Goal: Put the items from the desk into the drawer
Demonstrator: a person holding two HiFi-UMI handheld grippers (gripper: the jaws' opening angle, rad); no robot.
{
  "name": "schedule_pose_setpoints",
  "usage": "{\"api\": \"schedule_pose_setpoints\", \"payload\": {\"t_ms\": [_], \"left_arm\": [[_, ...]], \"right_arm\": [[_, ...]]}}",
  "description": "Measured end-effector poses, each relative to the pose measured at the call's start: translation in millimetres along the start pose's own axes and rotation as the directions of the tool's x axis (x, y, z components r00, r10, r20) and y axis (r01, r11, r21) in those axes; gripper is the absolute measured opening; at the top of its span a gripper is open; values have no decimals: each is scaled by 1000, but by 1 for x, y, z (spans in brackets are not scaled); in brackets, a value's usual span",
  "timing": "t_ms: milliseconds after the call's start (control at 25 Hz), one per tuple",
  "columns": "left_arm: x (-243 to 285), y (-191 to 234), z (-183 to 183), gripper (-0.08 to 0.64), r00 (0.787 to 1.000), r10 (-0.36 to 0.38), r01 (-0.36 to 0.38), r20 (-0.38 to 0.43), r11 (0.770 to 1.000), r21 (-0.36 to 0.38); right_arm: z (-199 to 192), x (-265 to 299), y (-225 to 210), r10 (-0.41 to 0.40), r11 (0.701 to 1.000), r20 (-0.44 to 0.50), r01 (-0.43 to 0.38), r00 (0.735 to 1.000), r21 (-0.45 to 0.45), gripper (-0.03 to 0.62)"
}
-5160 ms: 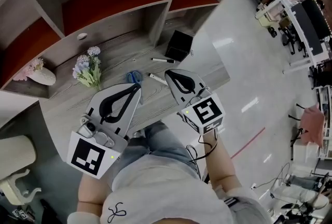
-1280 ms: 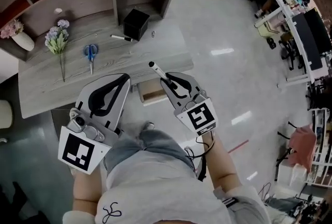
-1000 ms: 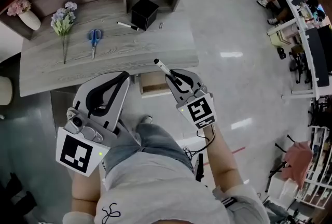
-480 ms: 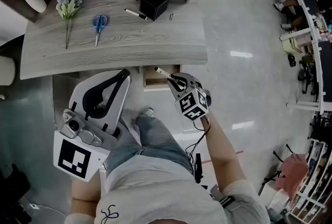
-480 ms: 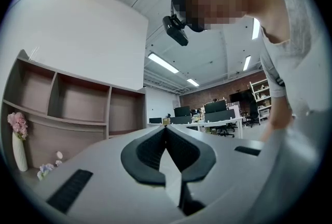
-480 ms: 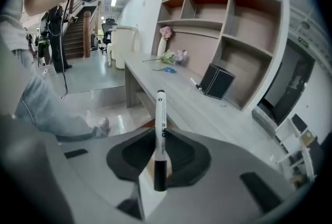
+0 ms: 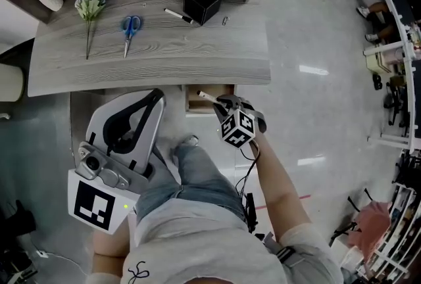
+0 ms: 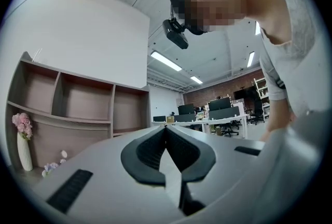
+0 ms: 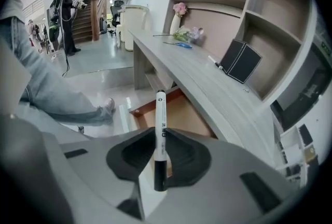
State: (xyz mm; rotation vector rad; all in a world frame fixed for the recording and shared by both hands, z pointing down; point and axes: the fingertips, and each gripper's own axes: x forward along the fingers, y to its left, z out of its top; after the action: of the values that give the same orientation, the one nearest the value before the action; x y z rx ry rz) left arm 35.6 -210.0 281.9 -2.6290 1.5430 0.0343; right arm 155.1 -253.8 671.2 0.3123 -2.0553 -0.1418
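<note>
One marker (image 9: 161, 137), pinched in the right gripper (image 7: 222, 103), points toward the open drawer (image 9: 184, 114) at twelve o'clock (left gripper (image 8: 166, 129) pressed together, empty); released early, it could miss onto the floor (image 7: 316, 98).

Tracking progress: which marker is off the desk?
The marker clamped in the right gripper, at the open drawer; the other marker lies on the desk by the black box.

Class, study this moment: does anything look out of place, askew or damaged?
Nothing stands out. The right gripper holds a marker by the open drawer; scissors, flowers, a second marker and a black box lie tidily on the desk.
</note>
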Motion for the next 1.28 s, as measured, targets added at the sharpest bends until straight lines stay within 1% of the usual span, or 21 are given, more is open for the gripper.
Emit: {"api": "schedule_pose_setpoints", "payload": {"t_ms": [120,200,480,640,760,920,1000,1080,1120,1280], "left_arm": [[1,1,-2,11,1000,7,-7,-14,1000,7],[2,2,-3,11,1000,12,-12,-21,1000,11],[5,4,-5,11,999,15,-15,-28,1000,12],[7,3,-6,11,1000,12,-12,-29,1000,9],[7,3,-6,11,1000,6,-6,-29,1000,10],[6,1,-3,11,1000,-8,8,-23,1000,12],[7,-1,-1,11,1000,-18,18,-16,1000,12],[7,-4,3,11,999,-32,33,-6,999,14],[8,-6,5,11,999,-42,42,0,999,16],[10,-17,13,11,997,-76,76,19,997,31]], "right_arm": [[-11,13,5,27,999,-50,-28,998,-27,72],[-16,18,8,34,999,-66,-36,997,-32,72],[-19,25,11,44,999,-82,-46,996,-29,75],[-18,24,9,48,999,-76,-49,996,-15,100],[-13,22,9,47,999,-66,-48,997,-12,100],[-3,12,6,25,1000,-28,-25,999,17,94],[6,3,3,4,999,4,-4,1000,40,67],[17,-8,-1,-23,997,46,20,999,73,23],[23,-15,-3,-36,995,70,30,997,92,11],[48,-48,-11,-72,984,168,43,983,171,9]]}}
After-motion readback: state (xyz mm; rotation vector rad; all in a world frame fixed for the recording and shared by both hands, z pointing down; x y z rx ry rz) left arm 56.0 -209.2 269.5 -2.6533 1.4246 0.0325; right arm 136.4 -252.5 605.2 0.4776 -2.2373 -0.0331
